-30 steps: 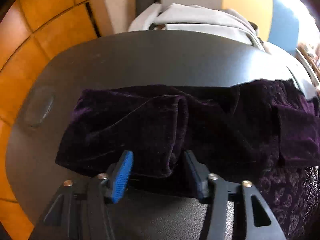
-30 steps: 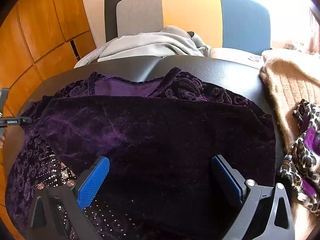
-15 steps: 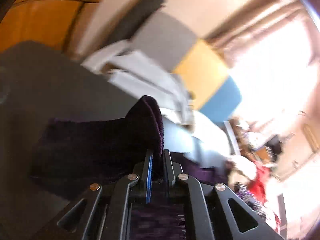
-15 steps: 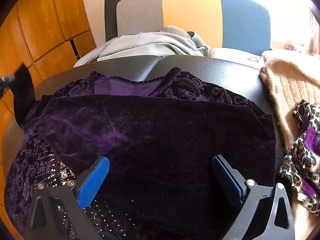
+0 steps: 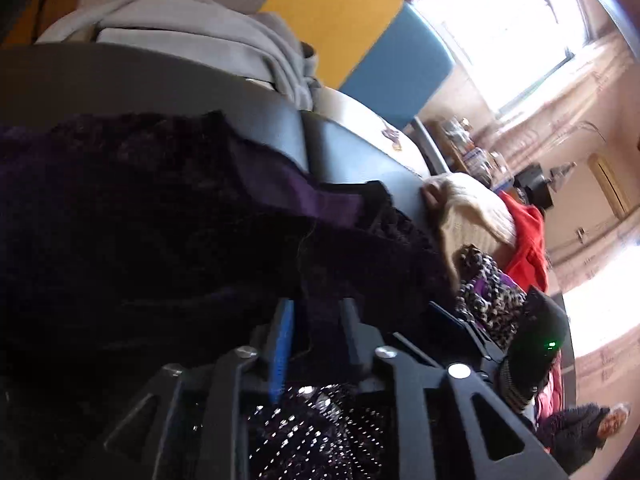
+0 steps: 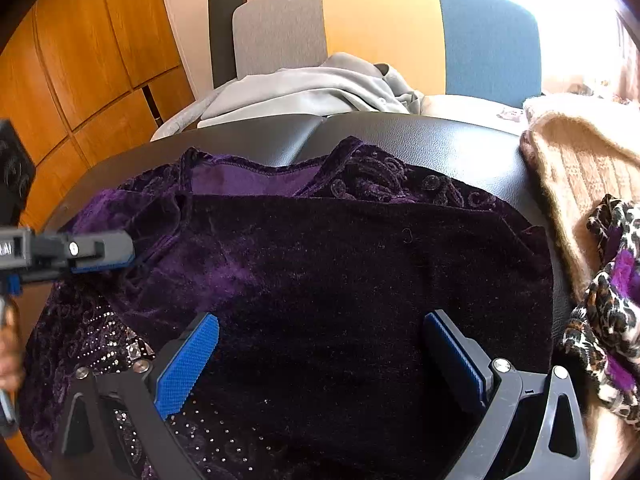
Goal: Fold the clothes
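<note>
At the 9 o'clock edge of the right wrist view, the left hand-held gripper [image 6: 120, 254] reaches in sideways, its fingers pressed together on a fold of the purple velvet top [image 6: 340, 280]. The left wrist view shows the same pinch from behind: dark velvet runs between the blue-padded finger [image 5: 283, 344] and the black one, and the cloth rises from there toward 10 o'clock. The top lies spread over the black padded surface [image 6: 460, 140], covering most of it, with the neckline and its lighter purple lining toward 12 o'clock and the studded, embroidered part toward 7 o'clock. One sleeve is folded across the body, so a smooth velvet panel fills the middle.

The right hand-held gripper [image 6: 320, 356] sits at 6 o'clock with its fingers spread wide, hovering over the near hem of the top and holding nothing; whether the pads touch the cloth cannot be told.

Beyond the surface at 12 o'clock, a grey garment [image 6: 312, 92] is heaped on a chair with a grey, yellow and blue backrest [image 6: 384, 28]. Wooden cabinet panels [image 6: 88, 60] stand at 10 o'clock. At 3 o'clock, just beside the top, lies a beige knit sweater [image 6: 580, 160], and a leopard-print cloth [image 6: 612, 300] with purple patches rests on it toward 4 o'clock.
</note>
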`<state>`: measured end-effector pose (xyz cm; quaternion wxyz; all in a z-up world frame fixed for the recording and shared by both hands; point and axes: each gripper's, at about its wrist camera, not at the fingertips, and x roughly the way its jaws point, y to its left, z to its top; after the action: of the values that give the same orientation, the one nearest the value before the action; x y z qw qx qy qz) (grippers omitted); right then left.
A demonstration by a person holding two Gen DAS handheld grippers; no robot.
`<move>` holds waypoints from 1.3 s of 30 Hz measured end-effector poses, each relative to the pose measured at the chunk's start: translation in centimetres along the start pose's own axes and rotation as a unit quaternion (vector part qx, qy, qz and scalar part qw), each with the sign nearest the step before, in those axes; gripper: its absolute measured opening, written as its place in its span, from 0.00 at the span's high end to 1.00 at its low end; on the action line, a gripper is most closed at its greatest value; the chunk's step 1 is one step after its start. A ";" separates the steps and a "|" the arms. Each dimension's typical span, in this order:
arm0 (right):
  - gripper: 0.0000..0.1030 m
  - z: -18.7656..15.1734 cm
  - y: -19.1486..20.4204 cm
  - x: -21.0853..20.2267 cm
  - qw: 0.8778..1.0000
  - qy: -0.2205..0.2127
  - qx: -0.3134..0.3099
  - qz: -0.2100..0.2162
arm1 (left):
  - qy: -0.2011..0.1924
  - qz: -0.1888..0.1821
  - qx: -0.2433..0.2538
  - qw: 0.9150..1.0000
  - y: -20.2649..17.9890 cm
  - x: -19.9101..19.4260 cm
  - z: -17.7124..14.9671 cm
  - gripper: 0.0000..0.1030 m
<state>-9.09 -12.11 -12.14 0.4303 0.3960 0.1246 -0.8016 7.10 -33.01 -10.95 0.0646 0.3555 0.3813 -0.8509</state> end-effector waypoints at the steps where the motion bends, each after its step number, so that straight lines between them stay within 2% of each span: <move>1: 0.00 0.0 0.0 0.0 1.000 -0.001 0.001 0.002 | -0.018 -0.005 -0.006 1.000 0.2 -1.1 -0.5 0.68; 3: 0.00 0.0 -0.1 -0.1 1.000 -0.002 0.004 0.004 | -0.051 -0.010 -0.013 0.999 0.8 -3.5 -1.6 0.61; 5: 0.01 0.1 -0.1 -0.5 1.000 -0.006 0.007 0.003 | -0.075 0.009 -0.005 0.997 1.7 -5.7 -2.7 0.60; 6: 0.11 0.2 -0.1 -0.9 1.000 -0.012 0.008 -0.002 | -0.083 0.025 0.000 0.996 2.3 -6.7 -3.6 0.60; 7: 0.25 0.4 0.1 -1.3 1.000 -0.018 0.013 0.003 | -0.087 0.029 -0.001 0.996 2.8 -7.0 -4.1 0.60; 8: 0.29 0.7 0.4 -1.7 0.999 -0.023 0.024 0.022 | -0.090 0.030 -0.003 0.995 3.4 -7.1 -4.5 0.60; 11: 0.33 1.6 1.5 -2.5 0.995 -0.034 0.049 0.078 | -0.098 0.034 -0.011 0.994 4.9 -7.6 -5.7 0.60; 15: 0.33 2.7 5.5 -0.6 0.992 -0.015 0.034 0.124 | -0.110 0.039 -0.021 0.993 7.0 -8.1 -7.3 0.60; 18: 0.33 3.5 7.6 1.7 0.991 0.001 0.034 0.132 | -0.118 0.043 -0.028 0.992 8.6 -8.5 -8.5 0.61; 21: 0.39 3.6 9.0 3.8 0.991 0.021 0.046 0.127 | -0.122 0.041 -0.029 0.991 9.4 -8.7 -9.0 0.61; 23: 0.55 3.7 9.9 3.9 0.993 0.014 0.036 0.110 | -0.125 0.031 -0.032 0.991 9.7 -8.9 -9.1 0.61; 24: 0.80 3.8 10.3 3.9 0.994 0.017 0.028 0.102 | -0.126 0.028 -0.033 0.991 9.8 -8.9 -9.2 0.61; 25: 0.93 3.9 10.8 4.0 0.995 0.024 0.015 0.092 | -0.128 0.026 -0.034 0.991 9.9 -8.9 -9.3 0.61; 28: 0.94 4.3 12.5 3.9 0.996 0.041 -0.041 0.068 | -0.120 0.023 -0.041 0.992 10.1 -9.0 -9.1 0.61; 31: 0.94 5.4 14.1 2.7 0.993 0.043 -0.097 0.054 | -0.101 0.026 -0.066 0.992 10.2 -8.9 -7.4 0.60; 34: 0.94 7.0 14.5 -0.1 0.990 0.021 -0.128 0.047 | -0.118 0.040 -0.059 0.990 10.5 -9.6 -5.5 0.60; 39: 0.94 9.0 12.1 -5.6 0.991 -0.027 -0.125 0.033 | -0.098 0.067 -0.042 0.992 11.5 -8.6 -3.6 0.59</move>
<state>-2.53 -20.94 -0.38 0.5057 0.3212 0.1987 -0.7756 19.81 -40.00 -13.92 0.1728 0.2923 0.3839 -0.8587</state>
